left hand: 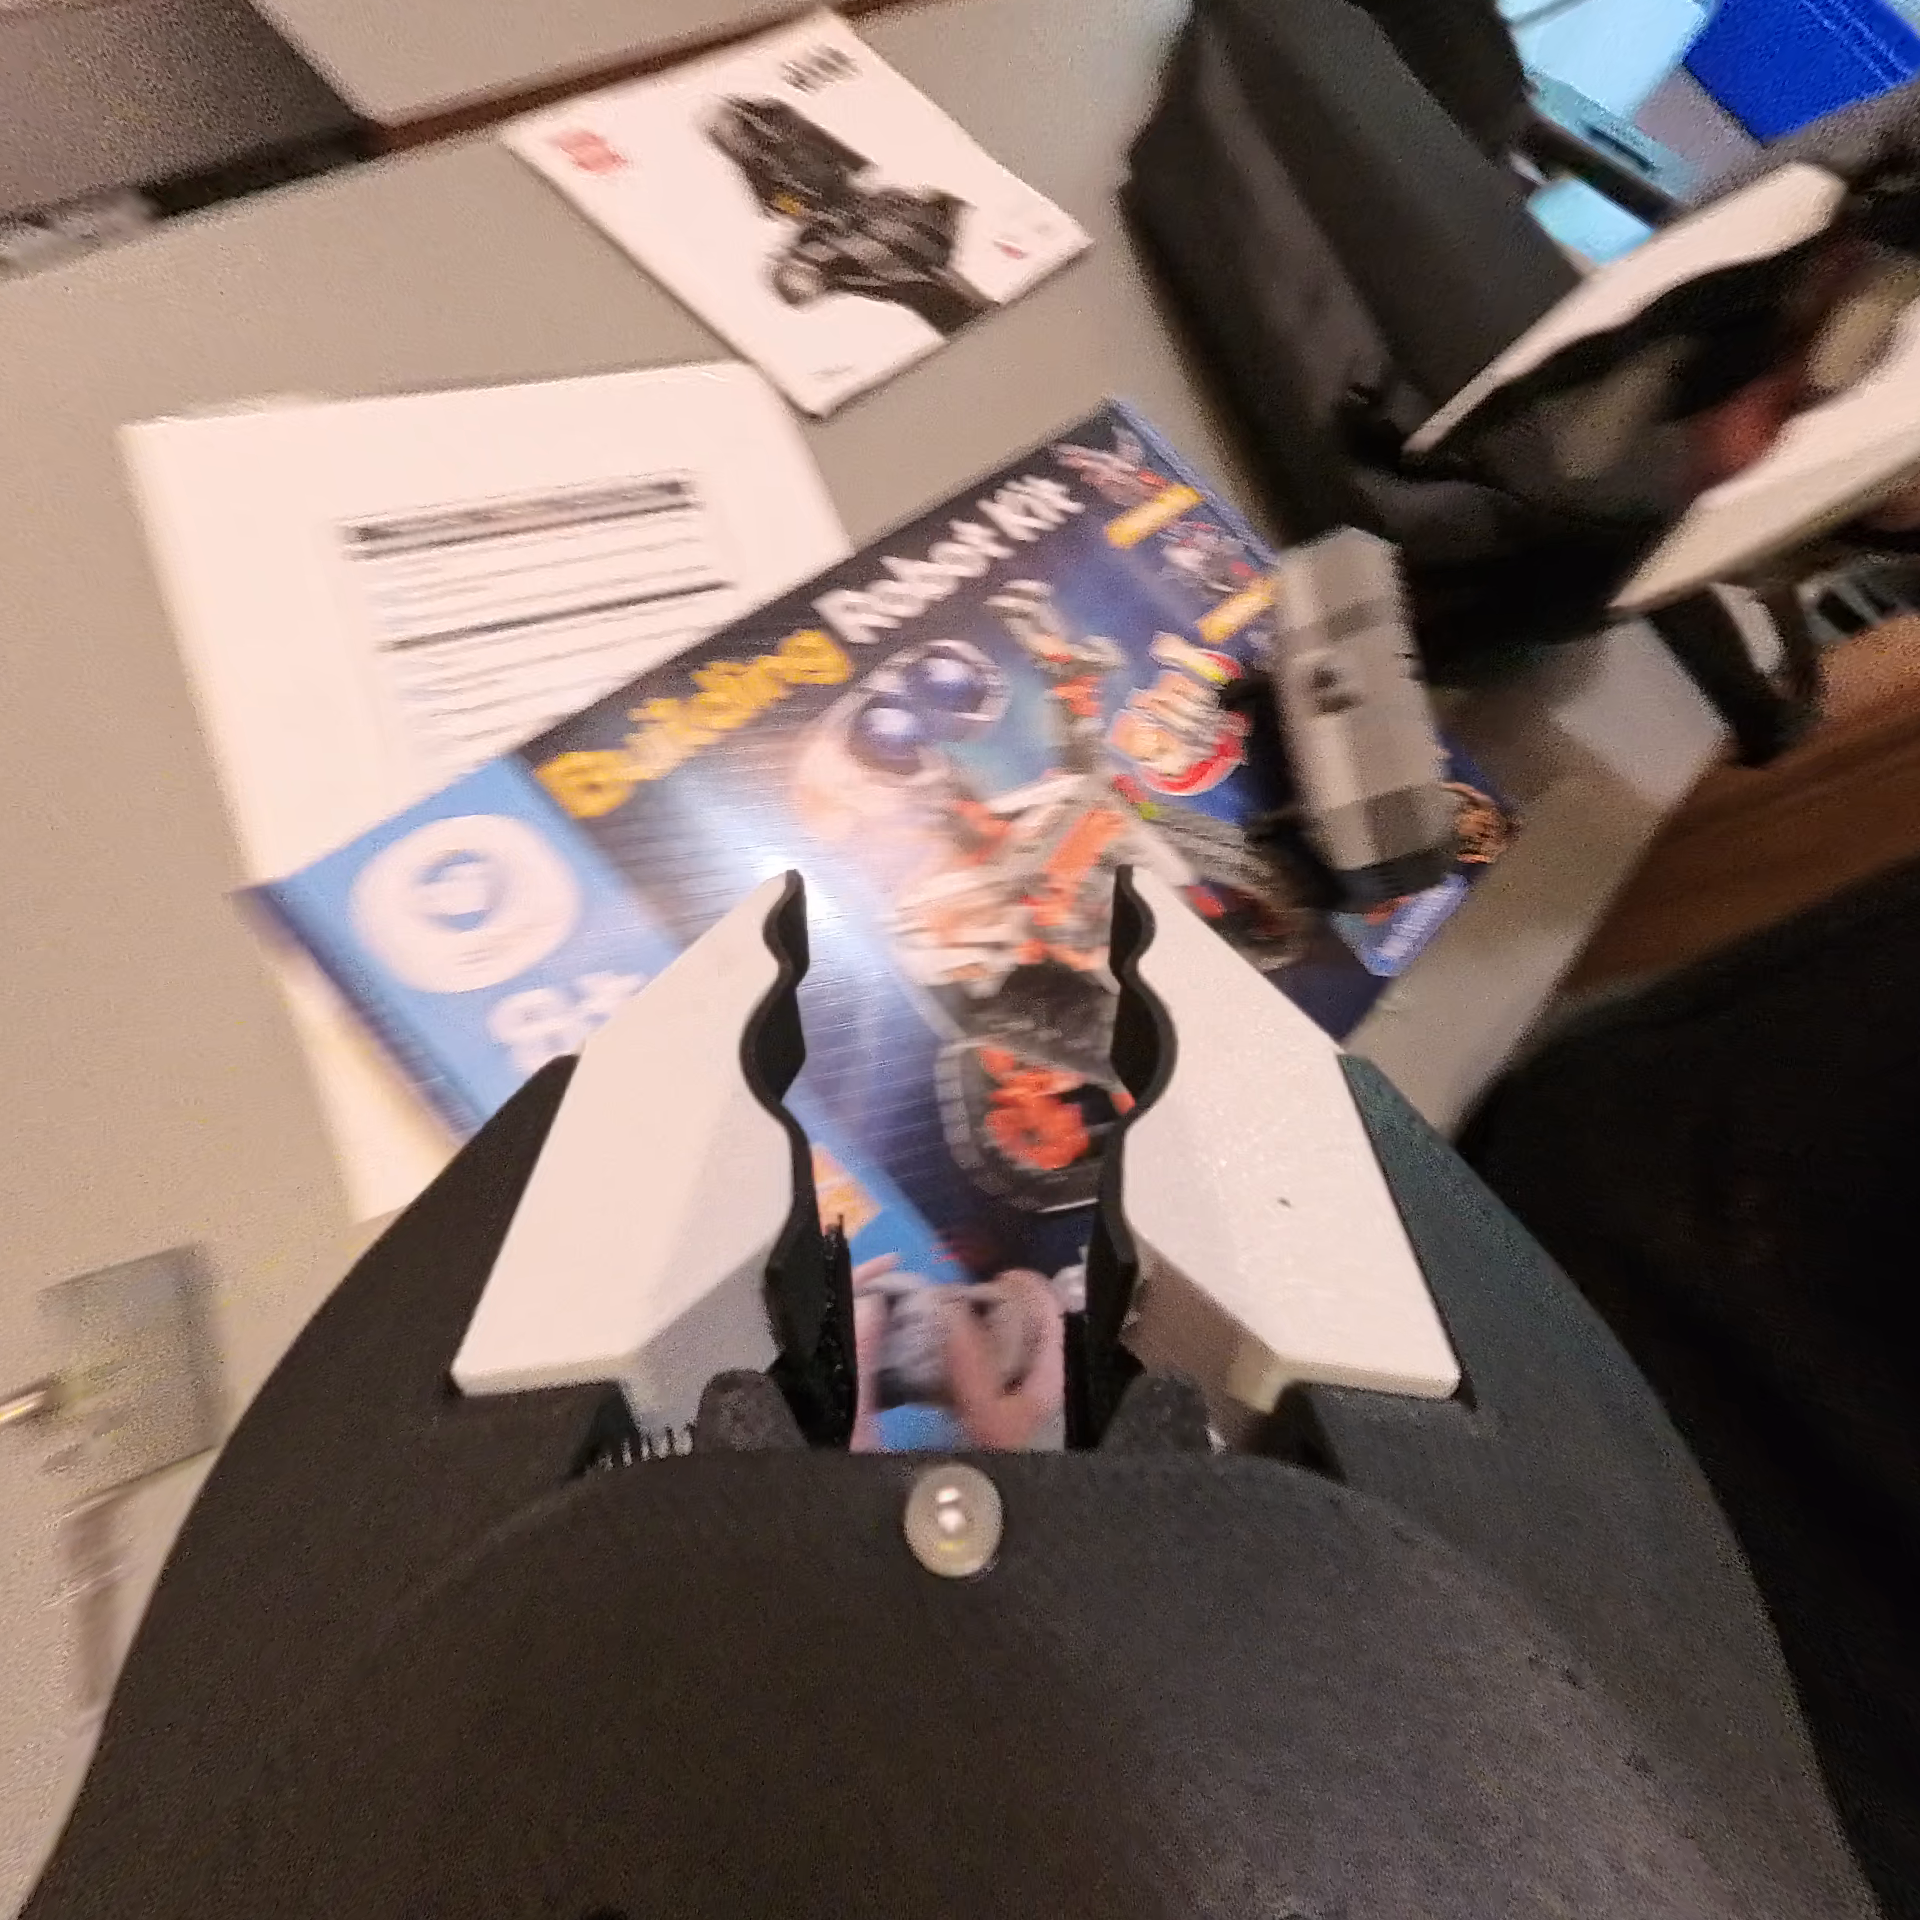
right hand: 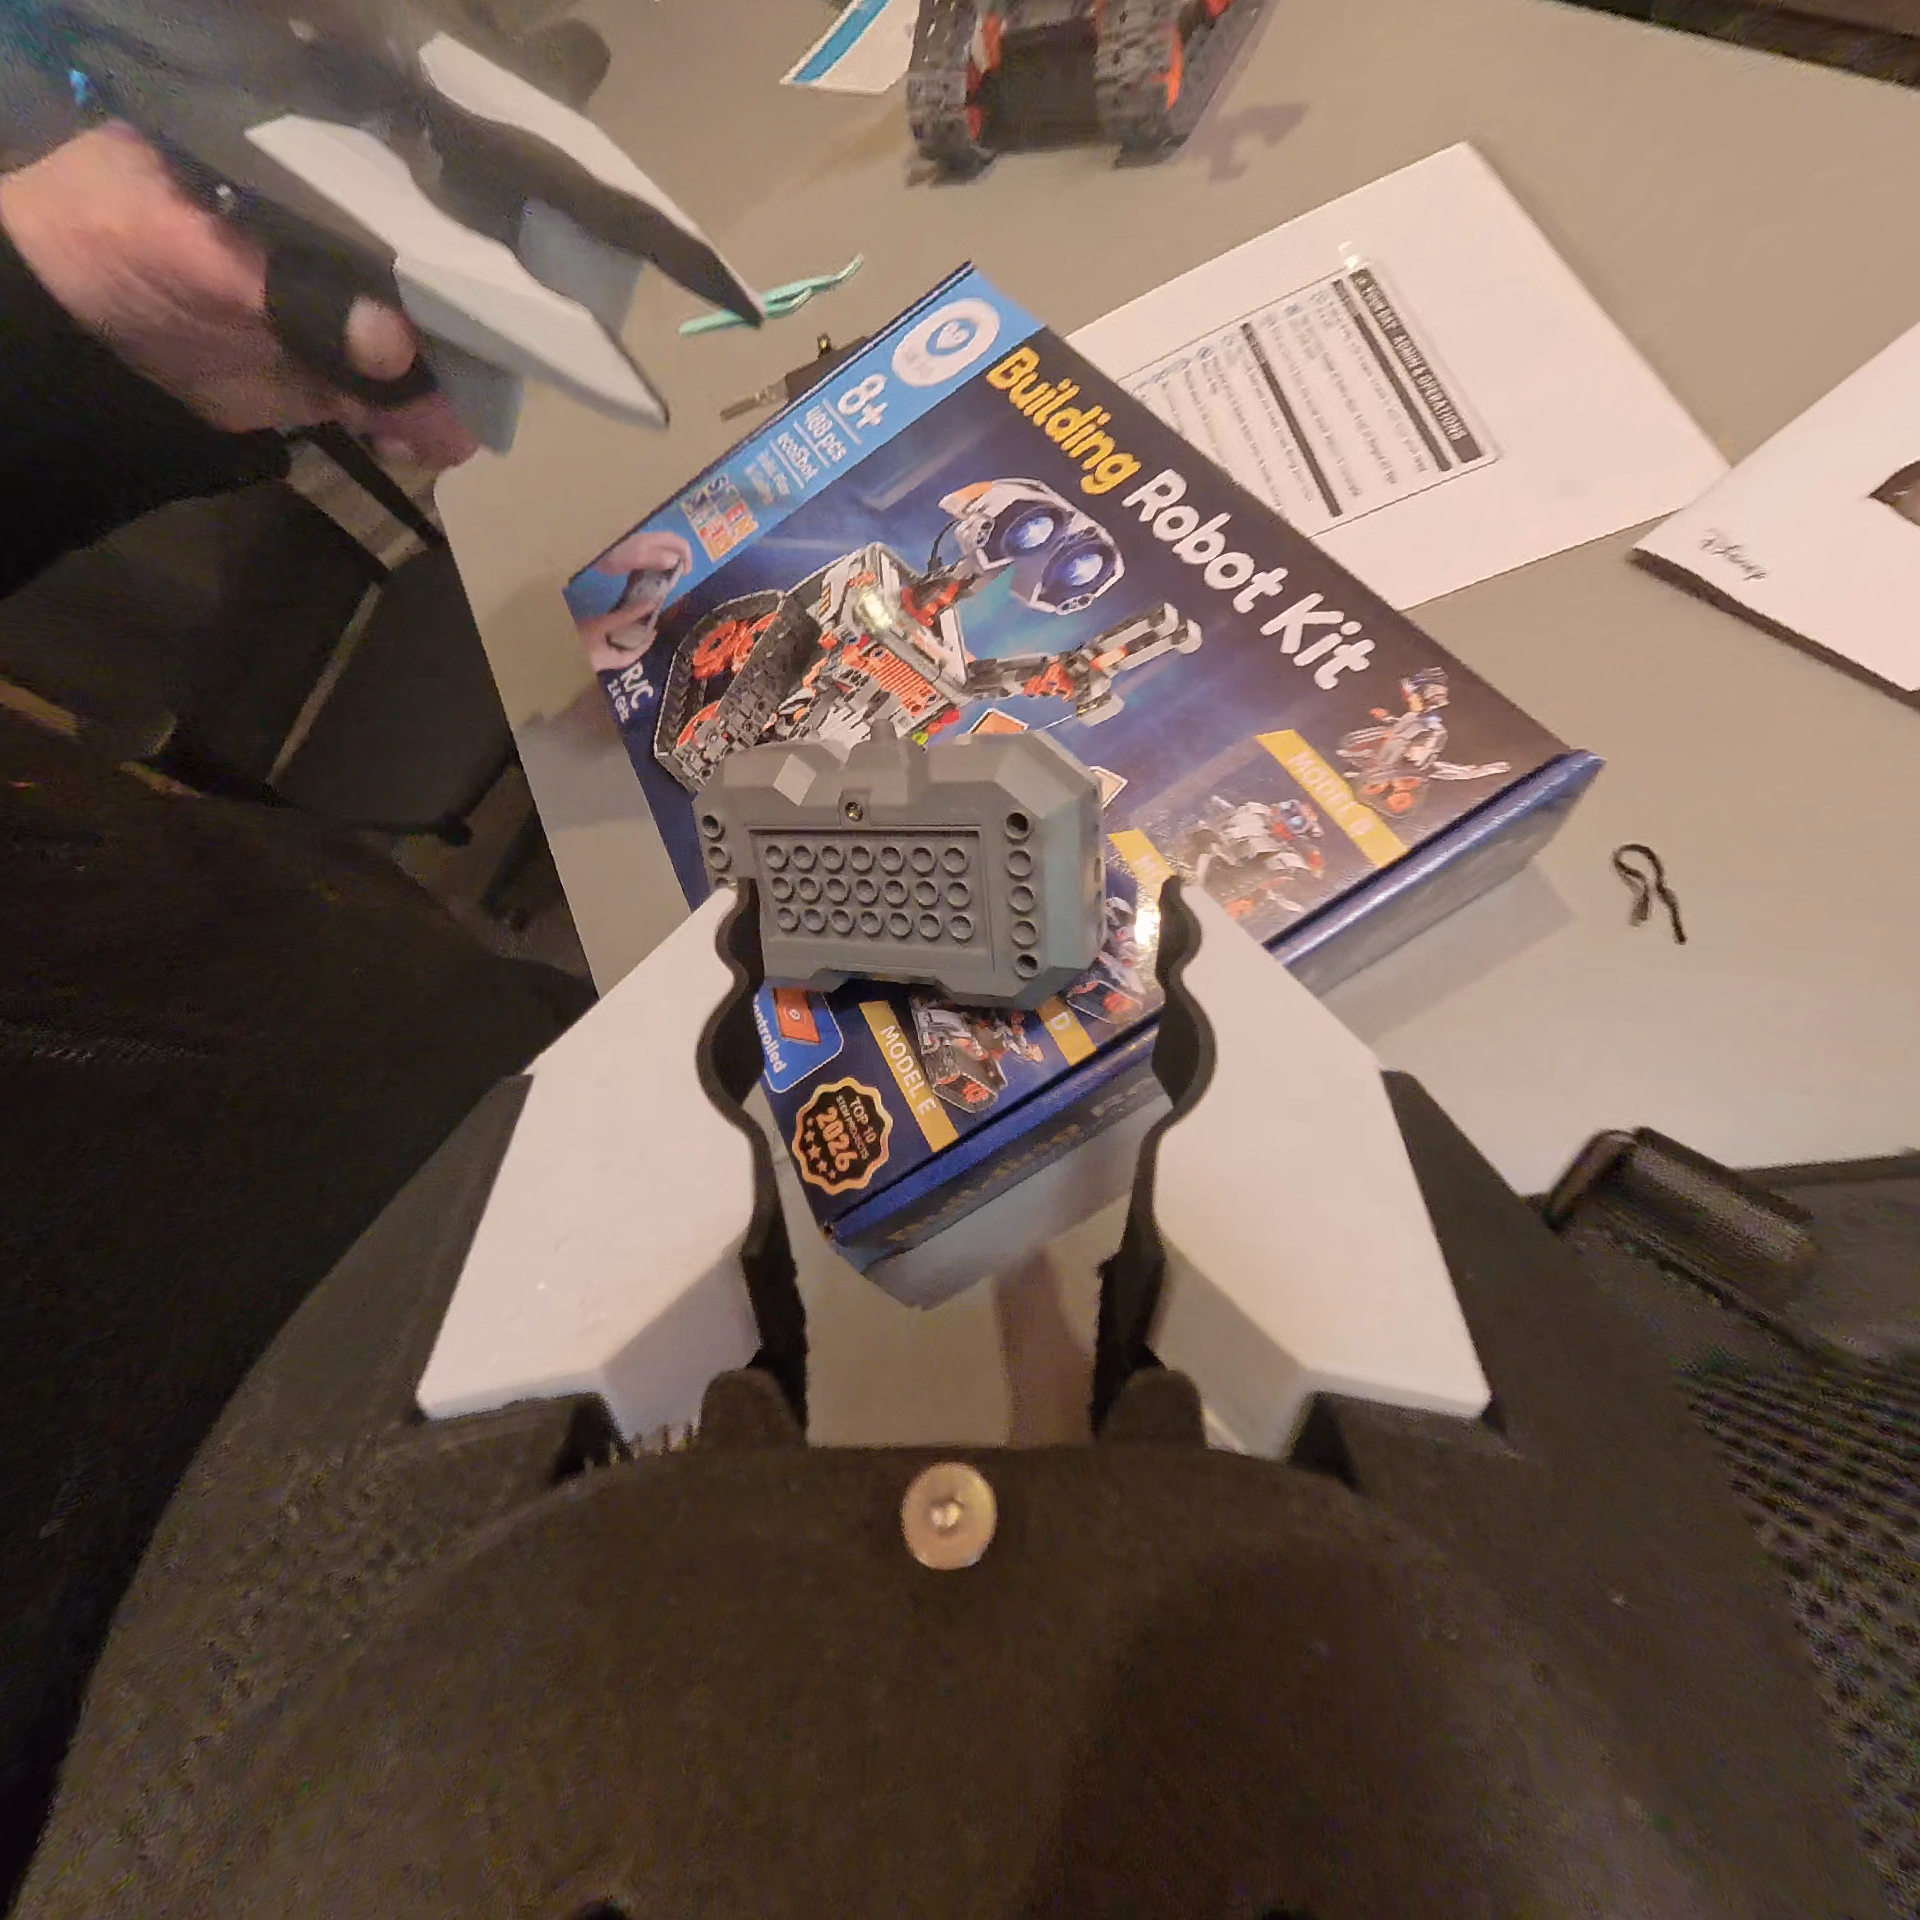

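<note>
Holding a grey studded block (right hand: pixel 902 871) by its lower part, the right tongs (right hand: pixel 951 914) close on it in the centre of the right wrist view; the left fingertip touches it, but the right contact is hard to make out. Below the block lies a blue printed box (right hand: pixel 1195 665), flat on the grey tabletop (right hand: pixel 1714 935) with its near corner hidden between the fingers.

In the left wrist view the left tongs (left hand: pixel 958 904) hang over that box (left hand: pixel 727 790), jaws parted at a middling width with nothing between them. Everything there is smeared by motion; the block (left hand: pixel 1351 707) shows at right centre, blurred, its gripper cut off by the frame's right edge.

Only the right view shows a black bent wire (right hand: pixel 1652 891) on bare tabletop right of the box, green tweezers (right hand: pixel 774 299) beyond it, and a tracked model (right hand: pixel 1049 73) cut off at the top edge. A white printed sheet (right hand: pixel 1382 384) lies beyond the box; a booklet (left hand: pixel 800 197) with a dark picture lies farther off, whole only in the left view. The box's near corner reaches almost to the tabletop's edge.
</note>
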{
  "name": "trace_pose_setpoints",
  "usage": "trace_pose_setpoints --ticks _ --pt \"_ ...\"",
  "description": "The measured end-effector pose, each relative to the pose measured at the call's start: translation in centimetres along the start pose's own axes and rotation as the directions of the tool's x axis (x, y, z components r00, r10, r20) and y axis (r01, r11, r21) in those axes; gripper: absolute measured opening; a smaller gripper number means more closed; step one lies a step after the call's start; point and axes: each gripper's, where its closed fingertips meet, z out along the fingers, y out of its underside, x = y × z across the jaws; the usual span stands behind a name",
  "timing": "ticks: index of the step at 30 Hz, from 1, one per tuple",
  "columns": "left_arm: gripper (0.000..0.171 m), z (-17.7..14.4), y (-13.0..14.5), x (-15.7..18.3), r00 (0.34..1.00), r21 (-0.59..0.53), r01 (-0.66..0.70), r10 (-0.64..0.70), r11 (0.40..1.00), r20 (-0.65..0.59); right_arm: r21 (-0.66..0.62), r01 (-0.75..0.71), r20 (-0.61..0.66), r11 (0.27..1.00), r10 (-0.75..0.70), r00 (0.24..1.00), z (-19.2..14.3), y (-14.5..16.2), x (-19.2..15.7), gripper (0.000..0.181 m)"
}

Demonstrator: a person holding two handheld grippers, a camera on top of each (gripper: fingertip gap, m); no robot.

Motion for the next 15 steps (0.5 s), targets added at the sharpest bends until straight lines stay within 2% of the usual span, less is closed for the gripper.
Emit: trace_pose_setpoints --ticks 3,5,9,15 --pt "0.058 3.1 1.0 5.6 0.997 -0.062 -0.007 0.002 0.998 -0.078 -0.043 0.001 0.008 0.999 0.0 1.0 1.4 0.5 0.5 0.072" --pt "0.055 4.6 1.7 8.6 0.99 -0.071 0.059 -0.067 0.996 -0.122 -0.066 -0.018 0.059 0.998 0.022 0.998 2.1 0.6 0.5 0.071" --pt "0.061 6.8 4.1 10.9 0.986 -0.123 0.121 -0.134 0.985 -0.104 -0.151 -0.053 0.127 0.987 0.072 0.989 3.5 1.4 0.2 0.072" --pt "0.05 8.5 3.4 12.2 0.982 -0.061 0.144 -0.151 0.988 -0.117 -0.214 -0.076 0.107 0.974 0.101 0.989 4.1 1.9 0.4 0.066"
